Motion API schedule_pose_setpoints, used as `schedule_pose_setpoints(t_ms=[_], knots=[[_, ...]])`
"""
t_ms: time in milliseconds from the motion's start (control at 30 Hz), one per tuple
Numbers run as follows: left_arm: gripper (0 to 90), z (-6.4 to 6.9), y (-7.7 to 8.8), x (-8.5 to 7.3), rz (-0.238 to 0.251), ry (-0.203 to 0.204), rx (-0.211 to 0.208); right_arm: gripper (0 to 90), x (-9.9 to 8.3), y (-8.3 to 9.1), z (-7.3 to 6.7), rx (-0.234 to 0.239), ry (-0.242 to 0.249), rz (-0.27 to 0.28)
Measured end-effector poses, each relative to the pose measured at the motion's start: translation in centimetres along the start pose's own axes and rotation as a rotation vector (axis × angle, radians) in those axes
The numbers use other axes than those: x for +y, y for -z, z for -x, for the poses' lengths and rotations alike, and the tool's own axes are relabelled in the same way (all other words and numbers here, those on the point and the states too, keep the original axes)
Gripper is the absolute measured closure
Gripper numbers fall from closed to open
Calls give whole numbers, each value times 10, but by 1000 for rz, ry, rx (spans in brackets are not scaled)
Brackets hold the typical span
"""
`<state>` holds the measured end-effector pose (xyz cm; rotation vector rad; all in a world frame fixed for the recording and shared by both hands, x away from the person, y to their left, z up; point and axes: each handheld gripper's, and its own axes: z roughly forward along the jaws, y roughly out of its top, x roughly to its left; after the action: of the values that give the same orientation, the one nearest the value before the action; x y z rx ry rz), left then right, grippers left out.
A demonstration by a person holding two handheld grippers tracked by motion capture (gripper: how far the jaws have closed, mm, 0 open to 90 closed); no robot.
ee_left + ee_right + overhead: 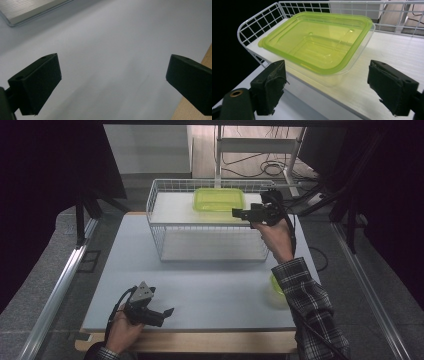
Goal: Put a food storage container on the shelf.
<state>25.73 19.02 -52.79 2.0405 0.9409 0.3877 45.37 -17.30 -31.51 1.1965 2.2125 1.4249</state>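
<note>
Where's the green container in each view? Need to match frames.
High view: the green container sits on the top shelf of the white wire rack, upper centre, just left of the right hand-held gripper.
Right gripper view: centre, ahead of the open jaws and not between them.
Left gripper view: bare table top between its jaws.
Shared landmark: the rack's wire rim.
</note>
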Motion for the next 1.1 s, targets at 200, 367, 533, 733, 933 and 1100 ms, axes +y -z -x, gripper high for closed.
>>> schedule_pose_setpoints(t_ms=[200, 367, 533, 733, 933, 1100], knots=[[4, 0, 0, 0, 3, -9, 5, 112, -8, 5, -5, -4, 45, -2], [4, 0, 1, 0, 8, -13, 13, 105, -13, 8, -8, -1, 65, -2], [4, 3, 0, 1, 8, -21, 5, 96, -22, 14, -14, 10, 91, -2], [5, 4, 1, 2, 9, -32, 15, 86, -32, 18, -17, 24, 92, 2], [5, 3, 1, 2, 6, -34, 28, 80, -44, 21, -17, 39, 99, -8], [5, 3, 1, 1, -2, -31, 33, 80, -53, 24, -17, 59, 105, -12]])
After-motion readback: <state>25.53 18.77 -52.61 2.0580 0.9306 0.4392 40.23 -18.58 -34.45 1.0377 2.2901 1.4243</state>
